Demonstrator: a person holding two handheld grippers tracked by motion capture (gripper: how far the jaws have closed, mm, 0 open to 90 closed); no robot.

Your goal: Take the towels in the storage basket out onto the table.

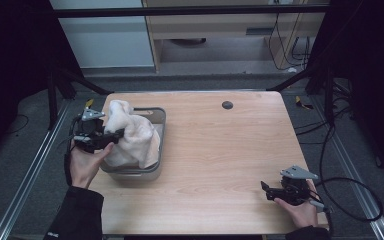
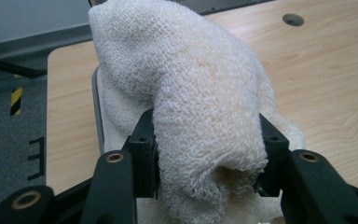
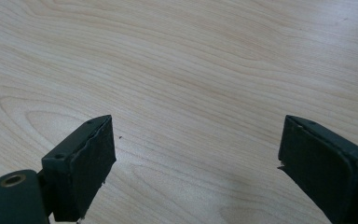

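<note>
Your left gripper (image 1: 114,135) is clamped on a thick fold of the cream towel (image 1: 132,137), both jaws pressing into the terry from either side. The towel is bunched up and raised above the grey bin (image 1: 161,120), its lower part hanging inside; the bin sits at the table's (image 1: 220,165) left edge. Your right gripper (image 1: 266,190) rests well apart from the bin, near the table's front right corner, jaws spread wide over bare wood.
</note>
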